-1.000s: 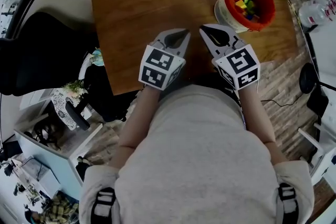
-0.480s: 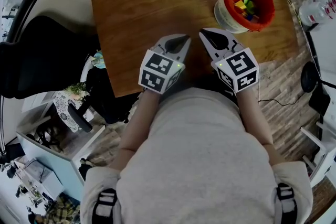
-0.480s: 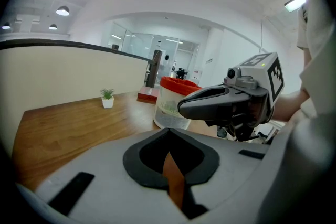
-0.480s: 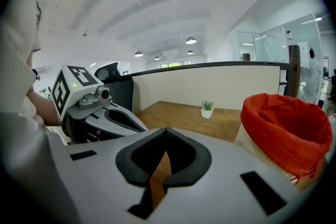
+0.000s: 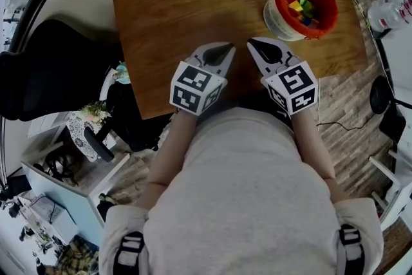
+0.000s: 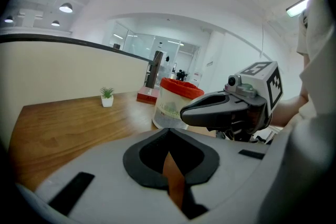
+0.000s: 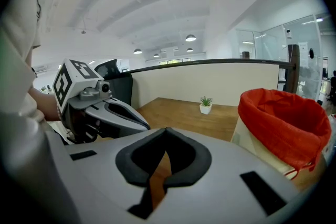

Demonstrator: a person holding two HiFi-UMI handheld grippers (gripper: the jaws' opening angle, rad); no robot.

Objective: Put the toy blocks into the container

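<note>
Soft, even indoor light; ceiling lamps [image 7: 190, 38] glow high above the right claw [image 7: 166, 131]. Every view bows, darkening at the rims. The left claw [image 6: 169, 132] looks blurred close up; the counter [image 6: 68, 123] beyond is sharp.

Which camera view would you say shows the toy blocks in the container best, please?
The head view: it looks down into the container, where the toy blocks lie in plain sight. Both gripper views see only the container's outside and red liner, no blocks.
</note>
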